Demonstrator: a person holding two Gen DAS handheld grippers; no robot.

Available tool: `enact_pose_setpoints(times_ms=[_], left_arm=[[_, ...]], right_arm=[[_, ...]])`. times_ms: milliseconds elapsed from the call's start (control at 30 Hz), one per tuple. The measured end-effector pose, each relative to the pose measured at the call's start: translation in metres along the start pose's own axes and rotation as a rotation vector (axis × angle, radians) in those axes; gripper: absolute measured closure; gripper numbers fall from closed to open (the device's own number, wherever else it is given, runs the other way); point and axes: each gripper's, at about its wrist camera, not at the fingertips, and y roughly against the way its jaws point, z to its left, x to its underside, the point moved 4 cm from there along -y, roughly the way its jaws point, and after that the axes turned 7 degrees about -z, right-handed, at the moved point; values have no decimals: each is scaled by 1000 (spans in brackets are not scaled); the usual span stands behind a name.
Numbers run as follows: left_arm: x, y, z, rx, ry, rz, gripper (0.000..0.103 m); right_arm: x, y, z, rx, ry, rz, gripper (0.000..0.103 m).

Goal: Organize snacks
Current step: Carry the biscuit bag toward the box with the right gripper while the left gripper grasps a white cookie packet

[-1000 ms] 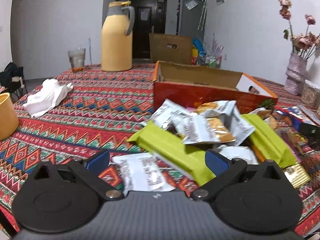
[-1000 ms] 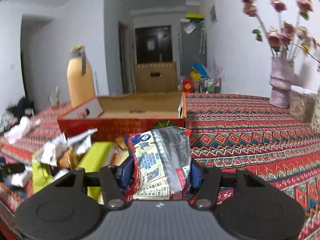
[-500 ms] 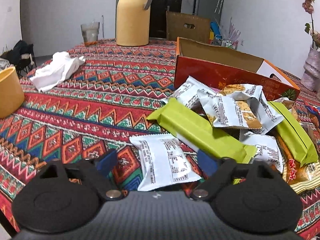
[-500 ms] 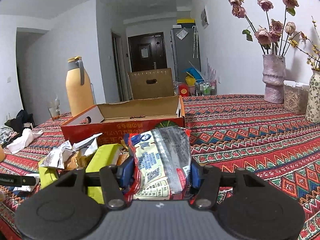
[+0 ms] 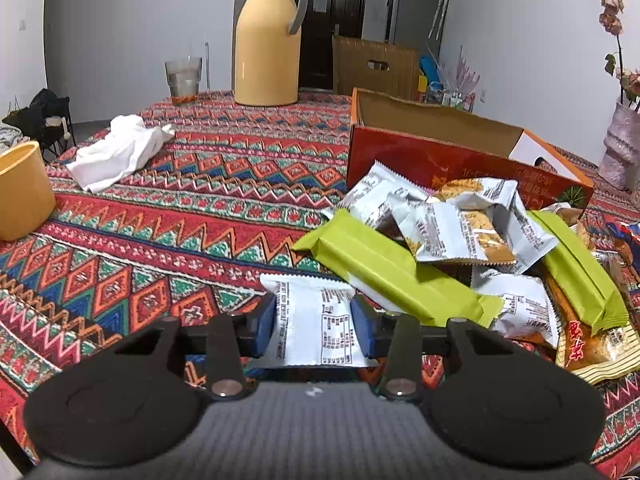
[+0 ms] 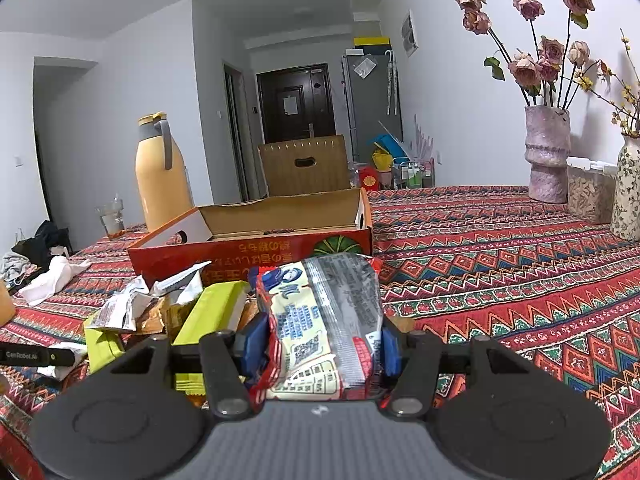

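Right, left hand-held gripper (image 5: pixel 313 326) is closing on a white snack packet (image 5: pixel 314 330) lying on the bench (image 5: pixel 168 216); pads already flank both its sides, long axis running away from the camera. Right hand-held gripper (image 6: pixel 320 346) is clamped on a red-edged printed packet (image 6: pixel 324 320), also lengthwise. The open red box (image 5: pixel 448 156) sits ahead and right of the left one, dead ahead of the right, which looks nearer. Count: one box, two green bars (image 5: pixel 384 272), at least four white packets loose in the pile.

white walls (image 6: pixel 460 92); dark door (image 6: pixel 298 104), grey fridge (image 6: pixel 370 100)
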Motion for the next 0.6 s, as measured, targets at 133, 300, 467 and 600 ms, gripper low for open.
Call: enact_pose_setpoints(times_ms=[133, 300, 467, 600], left_arm=[[-7, 13, 1, 3, -2, -46, 62], [-22, 26, -5, 26, -13, -106, 62], [-50, 29, -21, 53, -32, -181, 62], [-75, 20, -36, 74, -38, -219, 62]], right_arm=[[-1, 2, 1, -2, 1, -8, 48], [-3, 4, 4, -6, 4, -19, 48], [-13, -1, 10, -12, 21, -48, 48], [-27, -12, 13, -13, 30, -77, 48]])
